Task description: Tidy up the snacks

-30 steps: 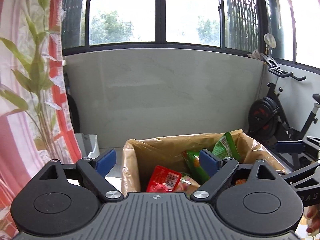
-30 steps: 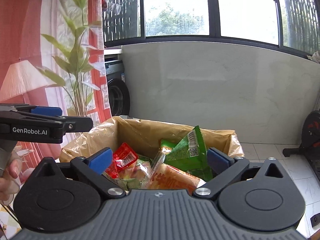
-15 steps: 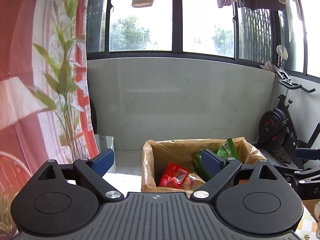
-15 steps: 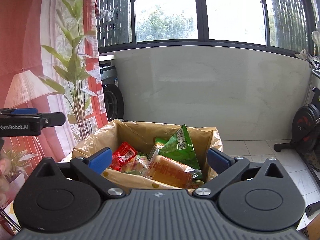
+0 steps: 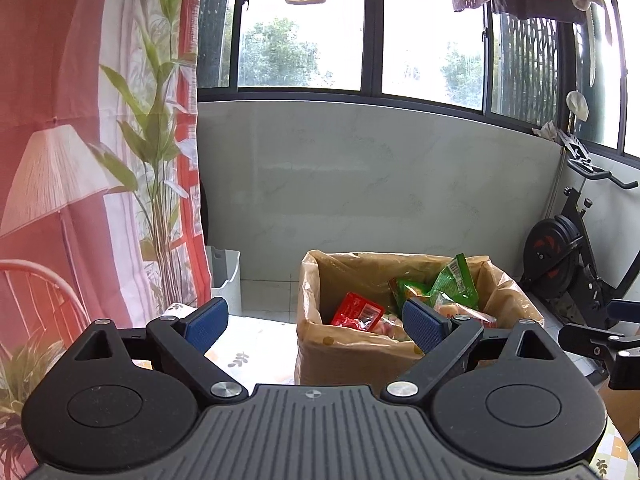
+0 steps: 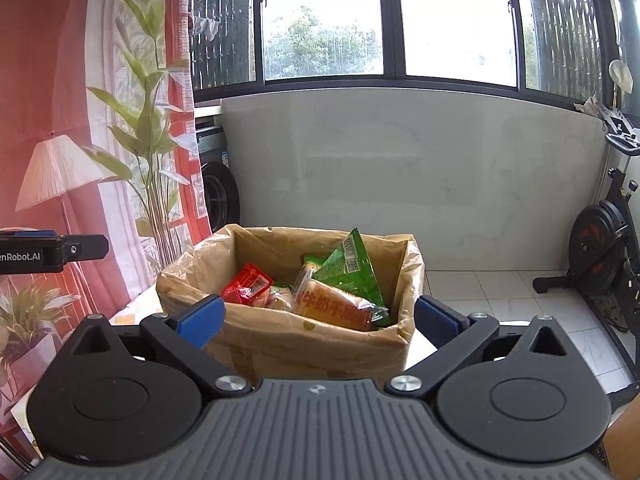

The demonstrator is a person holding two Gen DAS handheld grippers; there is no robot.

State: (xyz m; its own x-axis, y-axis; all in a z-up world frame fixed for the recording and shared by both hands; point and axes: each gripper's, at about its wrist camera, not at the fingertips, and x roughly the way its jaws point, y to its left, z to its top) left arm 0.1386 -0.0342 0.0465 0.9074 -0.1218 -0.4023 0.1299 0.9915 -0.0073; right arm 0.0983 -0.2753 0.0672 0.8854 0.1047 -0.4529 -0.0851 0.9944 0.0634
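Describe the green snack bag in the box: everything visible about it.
The green snack bag is a glossy plastic packet, puffed and roughly triangular, standing tilted with one corner pointing up above the other snacks. A white label with a small code sits near its top. It rests inside the lined cardboard box, toward the back right, leaning on the orange packet in front. Neither gripper touches it.

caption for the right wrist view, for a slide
Open right gripper facing a lined box of snack packets.
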